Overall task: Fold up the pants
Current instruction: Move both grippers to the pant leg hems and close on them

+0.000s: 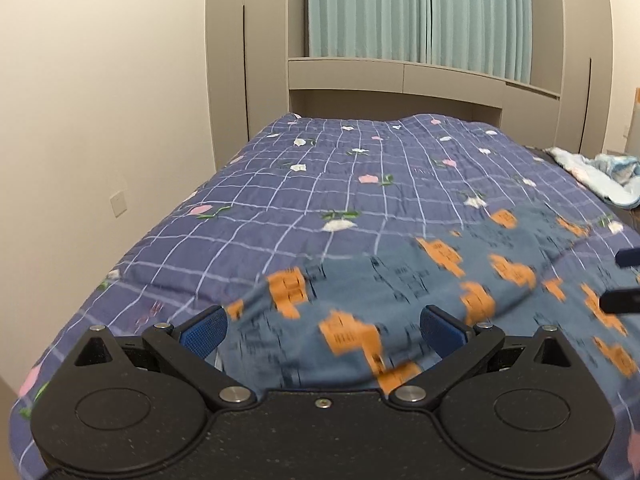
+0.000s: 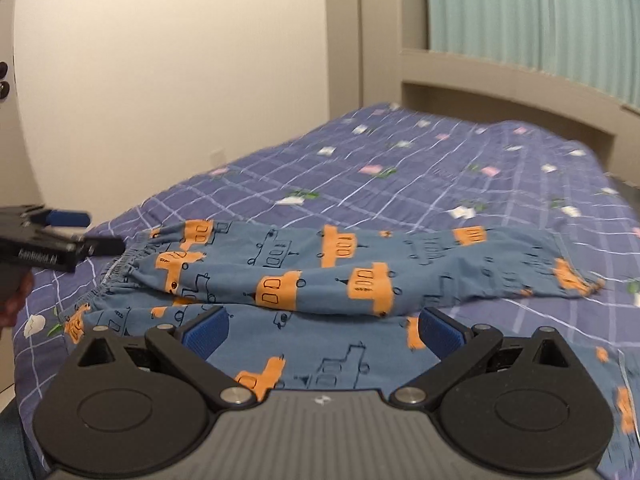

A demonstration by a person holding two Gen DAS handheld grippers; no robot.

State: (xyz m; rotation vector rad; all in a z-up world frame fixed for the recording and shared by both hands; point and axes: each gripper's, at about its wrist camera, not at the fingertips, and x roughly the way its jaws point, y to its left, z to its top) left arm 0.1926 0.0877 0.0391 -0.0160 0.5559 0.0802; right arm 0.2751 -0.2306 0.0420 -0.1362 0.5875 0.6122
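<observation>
The blue pants (image 2: pixel 304 276) w/ orange cars lie on the bed (image 2: pixel 400 184), one leg over the other. L claw (image 1: pixel 322 330) & R claw (image 2: pixel 320 330) are both spread wide above the cloth, holding nothing.

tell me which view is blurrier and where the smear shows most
Left wrist view is blurrier: the pants print smears into orange streaks near the open left gripper. Right wrist view keeps the print crisp, softening only toward the bedspread; both bend walls, fisheye.

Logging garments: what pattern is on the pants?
Blue pants with orange vehicles and dark outline drawings; clearest in the right wrist view.
</observation>
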